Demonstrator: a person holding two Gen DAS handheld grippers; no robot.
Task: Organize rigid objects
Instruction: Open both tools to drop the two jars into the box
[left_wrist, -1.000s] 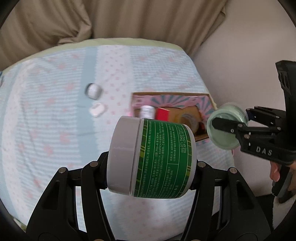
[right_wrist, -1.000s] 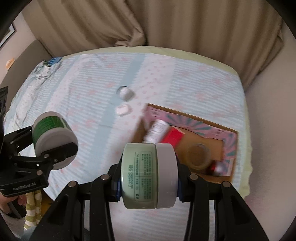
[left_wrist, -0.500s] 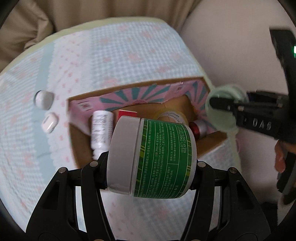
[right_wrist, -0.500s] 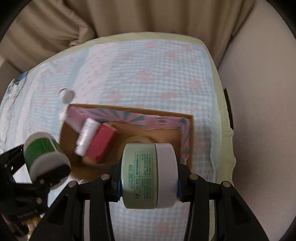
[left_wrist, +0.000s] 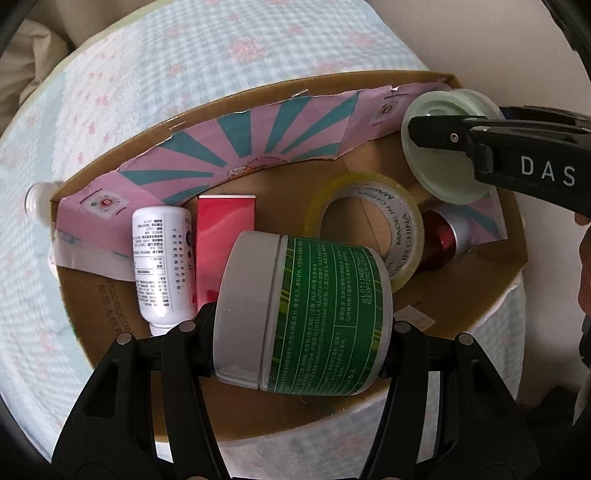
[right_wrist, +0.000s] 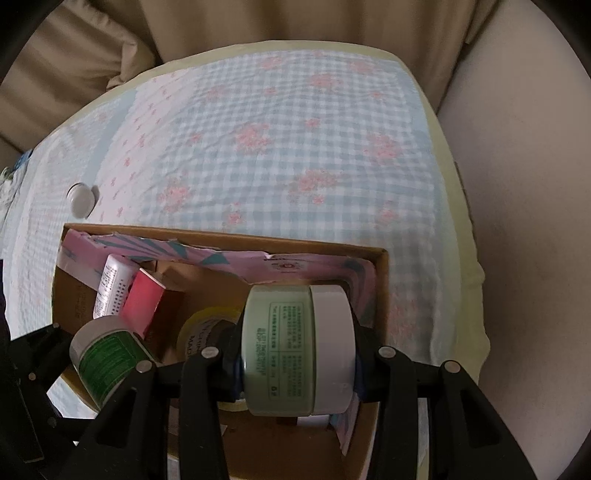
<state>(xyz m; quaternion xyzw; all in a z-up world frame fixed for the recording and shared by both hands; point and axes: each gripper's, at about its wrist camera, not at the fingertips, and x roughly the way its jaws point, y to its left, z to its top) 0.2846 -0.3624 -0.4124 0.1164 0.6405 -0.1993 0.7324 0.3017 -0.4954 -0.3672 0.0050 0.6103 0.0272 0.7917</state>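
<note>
Left wrist view first: the left gripper is clamped on the dark green jar, one pad on the white lid end, the other on the base, so the jar lies sideways between the jaws. It hangs over the cardboard box, near the box's front edge. Inside the box there's a white bottle and a red carton side by side toward the left wall, a tape roll mid-box, and a red-and-silver can toward the right wall. The right gripper shows over the box's far right corner, pinching the pale green jar.

Right wrist view: the right gripper is squeezed tight on the pale green jar, again lid-to-base, sideways, above the right side of the cardboard box. The dark green jar sits in the left gripper over the box's near left part. A small white case lies on the checkered cloth just beyond the box's far left corner.

Handling guess: both jars look like stiff plastic tubs, smooth and probably a bit slippery, moderate weight if full. End-to-end grip seems smart since flat faces don't roll out. Not fragile, but dropped sideways they'd likely roll, so I'd set them low into the free floor space.
</note>
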